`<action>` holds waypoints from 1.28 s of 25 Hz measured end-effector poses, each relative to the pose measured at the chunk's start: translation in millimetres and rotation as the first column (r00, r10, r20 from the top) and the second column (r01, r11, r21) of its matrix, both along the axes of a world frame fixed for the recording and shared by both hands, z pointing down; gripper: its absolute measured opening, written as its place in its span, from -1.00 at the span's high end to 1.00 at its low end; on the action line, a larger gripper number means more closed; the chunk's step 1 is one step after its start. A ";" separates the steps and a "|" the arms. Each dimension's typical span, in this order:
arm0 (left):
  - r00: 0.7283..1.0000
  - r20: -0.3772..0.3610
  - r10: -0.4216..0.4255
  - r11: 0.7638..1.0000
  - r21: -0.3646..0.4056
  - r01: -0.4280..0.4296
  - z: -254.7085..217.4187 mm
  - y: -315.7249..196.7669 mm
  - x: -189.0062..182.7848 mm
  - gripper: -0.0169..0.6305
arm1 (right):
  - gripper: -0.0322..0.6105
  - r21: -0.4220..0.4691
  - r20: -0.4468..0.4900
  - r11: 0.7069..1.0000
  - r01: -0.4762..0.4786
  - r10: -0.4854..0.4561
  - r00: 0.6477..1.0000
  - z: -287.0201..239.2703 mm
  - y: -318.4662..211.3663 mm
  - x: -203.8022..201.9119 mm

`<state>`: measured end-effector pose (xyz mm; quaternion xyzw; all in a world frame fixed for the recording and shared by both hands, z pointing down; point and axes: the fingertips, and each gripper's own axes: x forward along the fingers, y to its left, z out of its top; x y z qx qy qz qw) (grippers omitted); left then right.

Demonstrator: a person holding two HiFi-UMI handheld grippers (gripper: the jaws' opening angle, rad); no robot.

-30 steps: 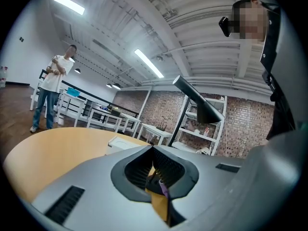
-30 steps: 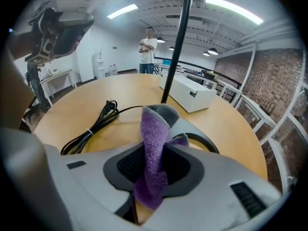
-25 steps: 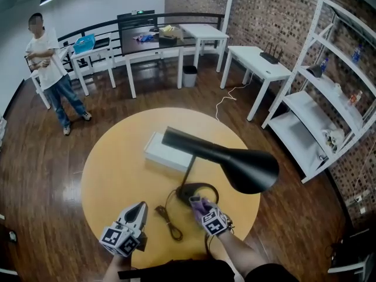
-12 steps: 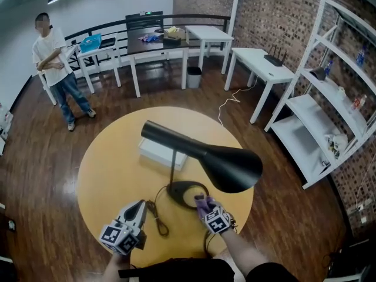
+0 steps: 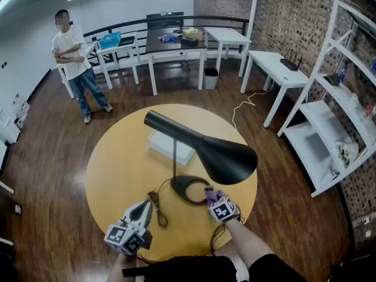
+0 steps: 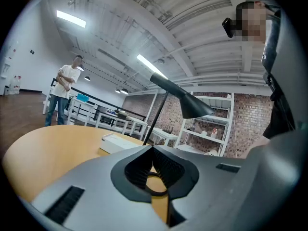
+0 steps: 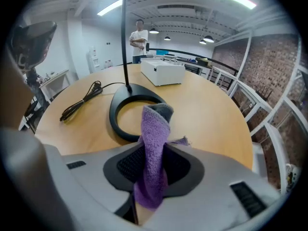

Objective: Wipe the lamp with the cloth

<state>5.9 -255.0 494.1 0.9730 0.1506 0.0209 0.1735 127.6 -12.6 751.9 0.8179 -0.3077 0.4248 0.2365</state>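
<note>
Status: left tongs (image 5: pixel 143 209) closed on nothing at the bench's (image 5: pixel 114 157) near edge. Cord (image 5: pixel 157 209) lies loose beside them. Lamp (image 5: pixel 218 156) stands mid-bench, unsteadied. Right tongs (image 5: pixel 209 195) pinch the cloth (image 7: pixel 154 143) beside its base ring (image 5: pixel 189 189). A hard wipe could tip it.

A wood floor (image 5: pixel 47 181) is bounded at right by a brick wall (image 5: pixel 299 22) and white shelves (image 5: pixel 320 140). White tables (image 5: pixel 275 66) are ranged far, and a person (image 5: pixel 73 57) is seen far left.
</note>
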 end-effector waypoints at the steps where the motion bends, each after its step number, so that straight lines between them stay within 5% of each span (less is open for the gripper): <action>1: 1.000 -0.002 0.001 1.000 0.004 -0.001 -0.5 -1.3 -1.5 0.94 | 0.59 -0.002 -0.013 1.000 -0.020 0.020 1.000 -5.0 3.4 0.3; 5: 1.000 -0.030 0.000 1.000 0.003 0.000 -7.1 -15.4 -3.3 0.94 | 0.59 0.120 -0.071 0.993 -0.008 0.017 0.997 -23.1 -14.1 -6.0; 10: 0.998 -0.066 0.002 1.000 0.013 -0.001 -12.1 -24.8 -2.3 0.94 | 0.59 0.089 -0.148 0.996 0.003 0.010 0.989 -35.1 -13.0 -5.2; 16: 0.997 -0.070 0.013 1.000 -0.019 -0.014 -10.7 -40.6 -9.0 0.94 | 0.59 -0.001 -0.231 0.983 0.183 -0.178 0.956 -59.3 -65.2 -17.3; 21: 0.995 -0.076 -0.072 0.995 -0.069 0.067 -18.7 -61.8 -20.2 0.94 | 0.59 0.003 -0.229 0.955 0.297 -0.288 0.930 -62.2 -115.9 -17.1; 25: 0.990 -0.059 -0.130 0.991 -0.006 0.130 -7.6 -65.1 -33.4 0.95 | 0.59 0.007 -0.194 0.935 0.353 -0.345 0.918 -45.3 -132.9 -14.0; 32: 0.961 -0.044 -0.272 0.962 0.009 0.273 -6.6 -37.4 -34.1 0.95 | 0.59 -0.083 -0.119 0.815 0.574 -0.580 0.806 -11.2 -125.8 -25.0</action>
